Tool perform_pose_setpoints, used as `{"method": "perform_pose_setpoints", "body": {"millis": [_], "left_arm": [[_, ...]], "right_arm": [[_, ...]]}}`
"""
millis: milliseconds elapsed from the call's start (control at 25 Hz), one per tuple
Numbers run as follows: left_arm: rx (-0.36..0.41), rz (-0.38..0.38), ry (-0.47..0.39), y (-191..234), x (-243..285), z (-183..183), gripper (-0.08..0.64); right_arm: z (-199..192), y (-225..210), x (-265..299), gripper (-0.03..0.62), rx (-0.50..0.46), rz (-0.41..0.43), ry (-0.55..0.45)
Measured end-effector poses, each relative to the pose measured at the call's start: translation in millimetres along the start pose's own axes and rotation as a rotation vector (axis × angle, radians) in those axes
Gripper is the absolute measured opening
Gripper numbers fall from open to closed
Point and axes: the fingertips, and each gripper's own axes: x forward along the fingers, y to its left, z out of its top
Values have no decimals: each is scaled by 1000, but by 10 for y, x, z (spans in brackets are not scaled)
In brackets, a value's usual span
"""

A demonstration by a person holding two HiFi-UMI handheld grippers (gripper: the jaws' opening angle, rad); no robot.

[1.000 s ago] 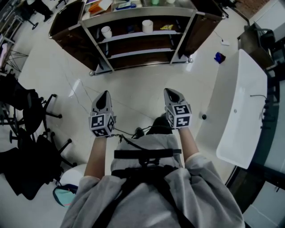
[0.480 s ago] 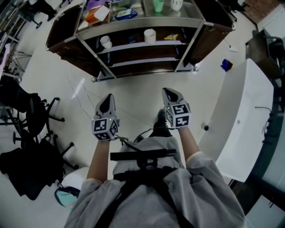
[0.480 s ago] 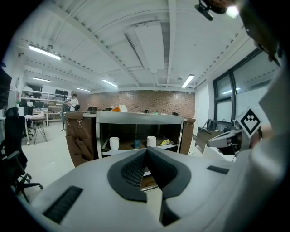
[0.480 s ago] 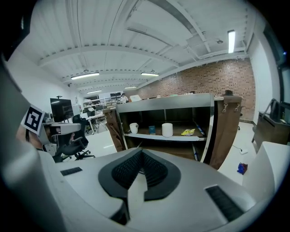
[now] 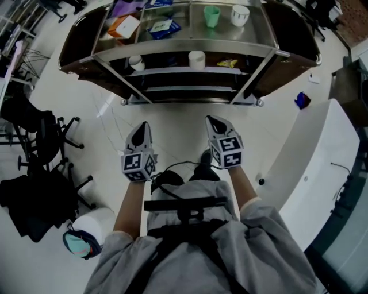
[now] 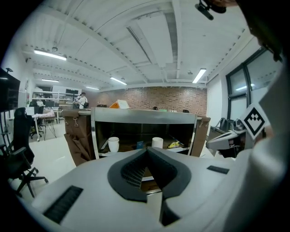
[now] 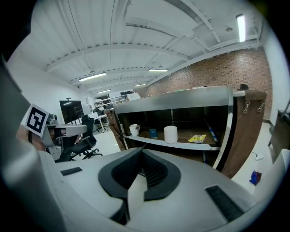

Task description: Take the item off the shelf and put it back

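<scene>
A metal shelf cart stands ahead of me on the floor. Its middle shelf carries a white mug at the left, a white cylinder in the middle and a yellow packet to the right. My left gripper and right gripper are held side by side in front of the cart, well short of it, both shut and empty. In the left gripper view the mug and cylinder show above the shut jaws. The right gripper view shows the cylinder and packet.
On the cart's top lie an orange box, a blue packet, a green cup and a white cup. Black office chairs stand at the left, a white desk at the right. A small blue object lies on the floor.
The cart has come nearer and lower in the head view, and its top now shows in full. Both grippers moved toward it together and stayed shut.
</scene>
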Motion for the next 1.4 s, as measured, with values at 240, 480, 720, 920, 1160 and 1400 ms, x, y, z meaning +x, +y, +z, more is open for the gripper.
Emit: {"method": "perform_pose_setpoints", "body": {"millis": [240, 480, 720, 920, 1160, 1400], "left_arm": [[-35, 44, 29, -61, 360, 42, 5], [-57, 7, 47, -89, 931, -4, 5], [-90, 18, 73, -65, 1446, -15, 54], [-98, 39, 92, -52, 2037, -112, 163], [-107, 66, 72, 28, 2649, -219, 274], [-92, 117, 49, 216, 3254, -365, 372]], "right_arm": [[48, -207, 315, 9, -7, 29, 13], [183, -376, 586, 9, -26, -12, 3], [282, -473, 841, 9, -48, -48, 18], [322, -624, 1192, 9, -57, -51, 21], [256, -704, 1618, 9, -57, -43, 29], [49, -842, 2041, 9, -29, -59, 28]]}}
